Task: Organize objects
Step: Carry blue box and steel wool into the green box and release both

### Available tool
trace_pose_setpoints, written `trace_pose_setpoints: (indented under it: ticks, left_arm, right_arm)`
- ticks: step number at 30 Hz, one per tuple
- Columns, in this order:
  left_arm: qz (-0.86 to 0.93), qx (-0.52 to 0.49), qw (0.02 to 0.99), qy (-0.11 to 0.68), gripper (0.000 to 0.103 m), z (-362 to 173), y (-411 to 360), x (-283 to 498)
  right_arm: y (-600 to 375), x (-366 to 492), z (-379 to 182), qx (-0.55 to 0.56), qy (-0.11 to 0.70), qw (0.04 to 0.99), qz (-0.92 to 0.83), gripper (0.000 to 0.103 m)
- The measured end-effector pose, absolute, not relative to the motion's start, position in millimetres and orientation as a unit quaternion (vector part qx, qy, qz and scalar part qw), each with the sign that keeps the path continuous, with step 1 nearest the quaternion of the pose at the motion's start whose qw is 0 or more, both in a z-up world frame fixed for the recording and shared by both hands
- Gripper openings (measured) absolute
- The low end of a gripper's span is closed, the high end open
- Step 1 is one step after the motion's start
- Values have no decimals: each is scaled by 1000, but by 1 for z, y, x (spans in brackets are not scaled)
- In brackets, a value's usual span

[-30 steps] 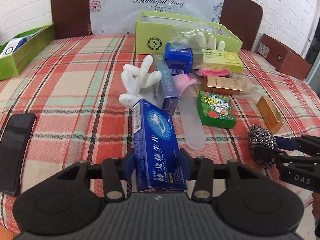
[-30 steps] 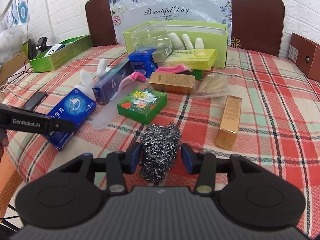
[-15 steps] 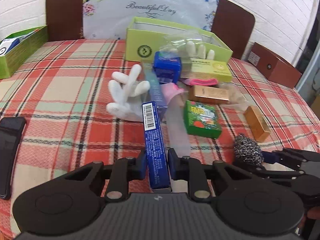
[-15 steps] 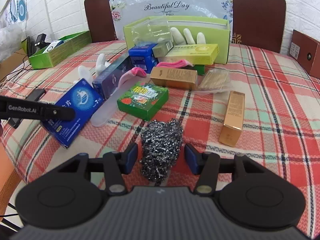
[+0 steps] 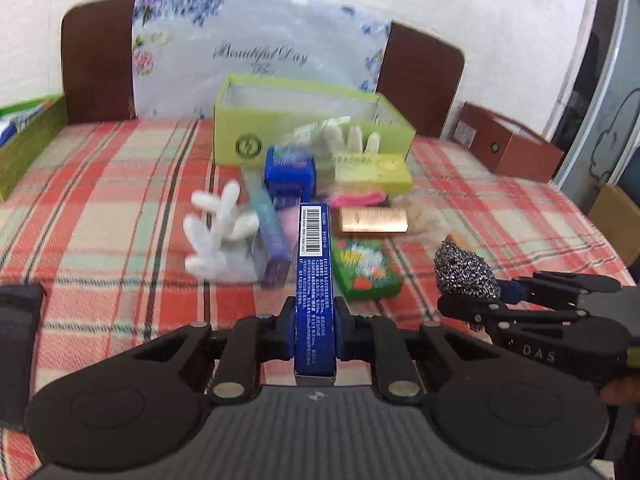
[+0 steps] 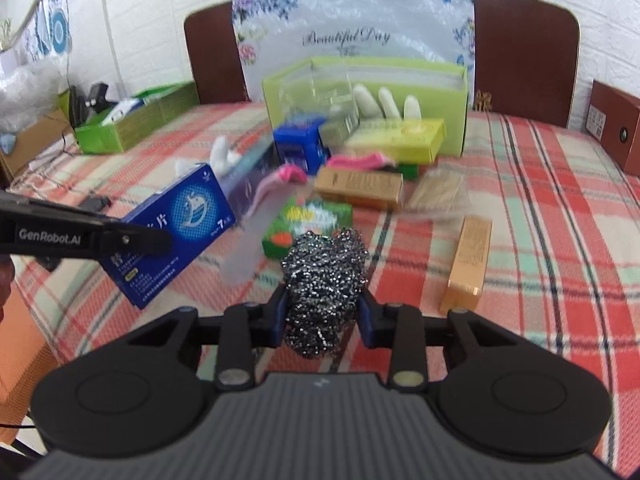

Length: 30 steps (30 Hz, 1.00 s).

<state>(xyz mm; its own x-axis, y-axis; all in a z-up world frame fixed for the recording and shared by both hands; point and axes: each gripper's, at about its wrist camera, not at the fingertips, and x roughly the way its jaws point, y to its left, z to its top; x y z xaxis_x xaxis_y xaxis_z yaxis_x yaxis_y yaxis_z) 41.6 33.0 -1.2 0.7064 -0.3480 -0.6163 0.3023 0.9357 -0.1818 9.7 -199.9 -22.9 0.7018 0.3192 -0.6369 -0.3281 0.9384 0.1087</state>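
A blue medicine box [image 5: 314, 264] stands on its narrow edge between the pads of my left gripper [image 5: 314, 320], lifted off the plaid tablecloth. The jaws are still closing on it. From the right wrist view the same blue box [image 6: 180, 232] hangs tilted from the left gripper [image 6: 132, 240] at the left. A steel wool scourer [image 6: 324, 272] is pinched between the pads of my right gripper [image 6: 323, 320], whose jaws are also closing. In the left wrist view the scourer [image 5: 464, 270] sits in the right gripper [image 5: 480, 300] at the right.
An open light-green box [image 5: 312, 136] stands at the back of the table. In front of it lie a white glove [image 5: 216, 236], a small green box [image 5: 366, 270], gold boxes [image 5: 372, 220] [image 6: 466, 264] and other packets. A black phone [image 5: 16, 344] lies at the left edge.
My left gripper closed on the blue box, turned it onto its edge and raised it. My right jaws closed in on the scourer, which now sits higher between them.
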Motion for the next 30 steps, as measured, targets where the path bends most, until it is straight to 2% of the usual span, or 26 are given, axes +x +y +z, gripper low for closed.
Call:
trace_pose_setpoints:
  ticks: [6, 12, 21, 30]
  left_arm:
    - [-185, -36, 941, 283, 17, 47, 41, 65]
    - [-175, -39, 958, 224, 17, 94, 34, 125]
    - [-172, -33, 944, 281, 17, 99, -8, 254]
    - [-159, -63, 922, 347, 17, 52, -25, 349]
  right_arm:
    - [-207, 29, 16, -12, 289, 940, 183, 34]
    - [-213, 72, 48, -33, 240, 955, 172, 34]
    - [-222, 172, 70, -27, 223, 966, 127, 34]
    - [-231, 276, 44, -7, 264, 960, 95, 34]
